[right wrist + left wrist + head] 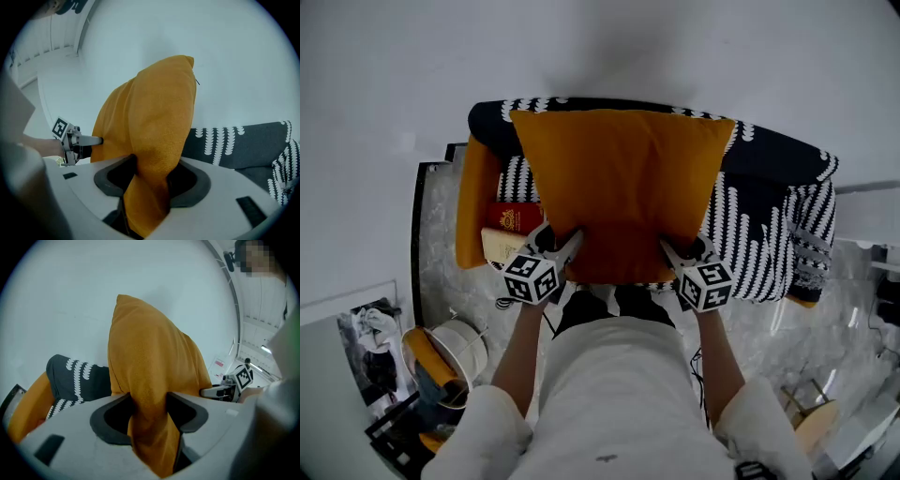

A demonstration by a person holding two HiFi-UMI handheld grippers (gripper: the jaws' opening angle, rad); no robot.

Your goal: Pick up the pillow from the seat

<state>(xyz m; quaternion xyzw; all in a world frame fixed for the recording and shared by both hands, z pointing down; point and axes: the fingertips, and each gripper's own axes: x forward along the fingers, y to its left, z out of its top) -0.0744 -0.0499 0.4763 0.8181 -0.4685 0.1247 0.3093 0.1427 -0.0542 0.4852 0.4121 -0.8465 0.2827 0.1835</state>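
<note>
We wear a white top [614, 394], sleeves [492, 422] rolled; left gripper [561, 246] & right gripper [682, 253] grey w/ b&w marker cubes [532, 277]

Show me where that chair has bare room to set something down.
Bare: the patterned throw right of the pillow, up to the chair's striped arm. Crowded: the left side, where a red book lies beside the orange arm. The seat under the pillow is hidden.

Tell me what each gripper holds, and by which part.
Both hold the orange pillow by its near edge: left gripper clamped near the left corner, right gripper near the right corner.
</note>
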